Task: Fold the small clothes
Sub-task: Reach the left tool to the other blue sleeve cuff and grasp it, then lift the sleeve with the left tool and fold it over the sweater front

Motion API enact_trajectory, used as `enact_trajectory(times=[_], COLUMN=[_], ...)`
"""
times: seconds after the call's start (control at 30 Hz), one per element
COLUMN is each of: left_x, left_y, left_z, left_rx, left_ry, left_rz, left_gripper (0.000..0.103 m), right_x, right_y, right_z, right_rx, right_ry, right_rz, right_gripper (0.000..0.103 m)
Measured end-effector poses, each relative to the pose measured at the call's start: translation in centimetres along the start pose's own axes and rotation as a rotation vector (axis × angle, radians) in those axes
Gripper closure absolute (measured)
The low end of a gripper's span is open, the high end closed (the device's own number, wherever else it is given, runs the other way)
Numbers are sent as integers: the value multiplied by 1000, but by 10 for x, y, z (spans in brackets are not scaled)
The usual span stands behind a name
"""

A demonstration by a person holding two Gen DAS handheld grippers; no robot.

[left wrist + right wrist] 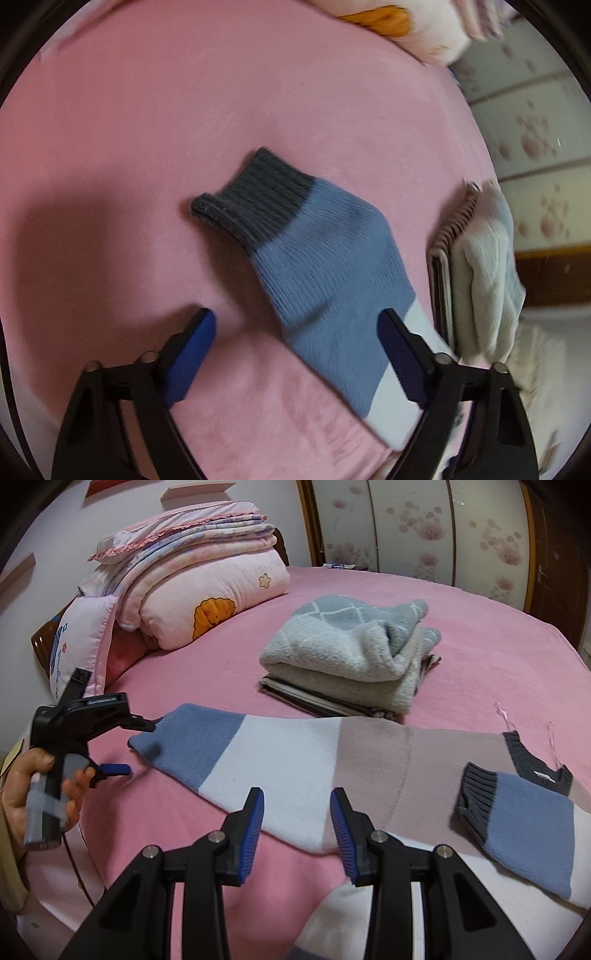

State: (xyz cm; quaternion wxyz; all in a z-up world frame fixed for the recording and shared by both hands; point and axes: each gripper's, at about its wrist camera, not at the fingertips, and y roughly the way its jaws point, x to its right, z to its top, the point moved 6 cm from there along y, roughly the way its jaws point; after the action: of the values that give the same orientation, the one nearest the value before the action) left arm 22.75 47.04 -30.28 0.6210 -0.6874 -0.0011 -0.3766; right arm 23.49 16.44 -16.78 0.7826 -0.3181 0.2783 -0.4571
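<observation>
My left tongs stand wide, blue-padded fingers well apart, holding nothing. They hang over the sleeve of a small knitted sweater with blue, white and dusty-pink bands; the sleeve runs from near right to the middle of that view, and its dark grey ribbed cuff lies flat on the pink plush bedspread. The right finger sits over the sleeve's white band, though I cannot tell whether it touches the knit; the left finger is over bare bedspread.

In my right wrist view the same sweater is spread across the bed in front of me, one sleeve stretched to the left toward my left tongs, which my left hand holds by the grip. The other sleeve is laid over the body at the near right, its grey cuff beside the dark neckline.

My right tongs are open at a middling width, empty, poised over the white and pink part of the body.

Beyond the sweater, a folded pale green and grey fleecy blanket rests on a striped folded cloth. At the far left, pink quilts with a flower and an orange print are stacked near a pink pillow. A wardrobe with pink blossom panels stands behind the bed.
</observation>
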Motion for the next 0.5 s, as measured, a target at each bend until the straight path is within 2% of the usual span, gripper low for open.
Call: enact_trajectory(times=[0.03,0.13,0.2,0.27,0.43,0.5], left_x=[-3,-2,3,10,32,38], left_y=[5,7,5,3,3,-4], left_z=[2,7,14,18,19,20], left_rx=[-13,2,33,65,94,128], left_ry=[-36,-64,-56,-34,81,133], left_rz=[-16,-45,-69,-86,-53,-33], left_gripper=[31,44,45,53,94,96], right_x=[-1,-2,-2,-1,1,1], right_y=[2,8,12,15,20,19], right_z=[0,-1,-3,-6,-12,-14], right_rx=[0,-5,-11,-18,-35,-37], right_ry=[-4,-9,-3,6,23,25], right_rz=[1,3,7,10,11,9], right_gripper=[66,66,66,66,66,66])
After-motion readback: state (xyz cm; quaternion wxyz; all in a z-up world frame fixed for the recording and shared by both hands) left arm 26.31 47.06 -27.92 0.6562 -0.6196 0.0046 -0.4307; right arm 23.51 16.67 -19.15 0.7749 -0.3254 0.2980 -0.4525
